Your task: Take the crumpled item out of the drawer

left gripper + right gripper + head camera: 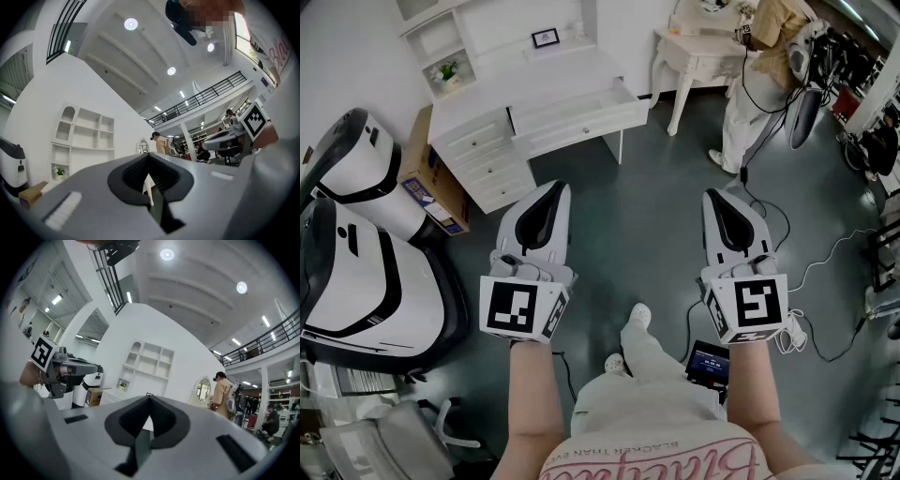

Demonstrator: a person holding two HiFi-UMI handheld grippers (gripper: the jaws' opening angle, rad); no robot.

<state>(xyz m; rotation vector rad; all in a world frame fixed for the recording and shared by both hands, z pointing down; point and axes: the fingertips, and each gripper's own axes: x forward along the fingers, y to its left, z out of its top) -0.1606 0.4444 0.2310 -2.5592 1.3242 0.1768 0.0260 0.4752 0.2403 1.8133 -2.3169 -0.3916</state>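
A white desk (478,117) stands across the grey floor, ahead and to the left, with its wide drawer (581,111) pulled open. I see no crumpled item inside it from here. Both grippers are held out over the floor, well short of the desk. My left gripper (560,187) points toward the desk's drawer stack, jaws together and empty. My right gripper (711,196) is level with it on the right, also shut and empty. In the left gripper view the left gripper (149,155) shows closed tips; the right gripper (149,397) looks the same in its own view.
A large white and black machine (356,244) and a cardboard box (427,178) stand at the left. A person (759,75) stands by a small white table (703,56) at the upper right. Cables (825,272) and a small screen (709,361) lie on the floor.
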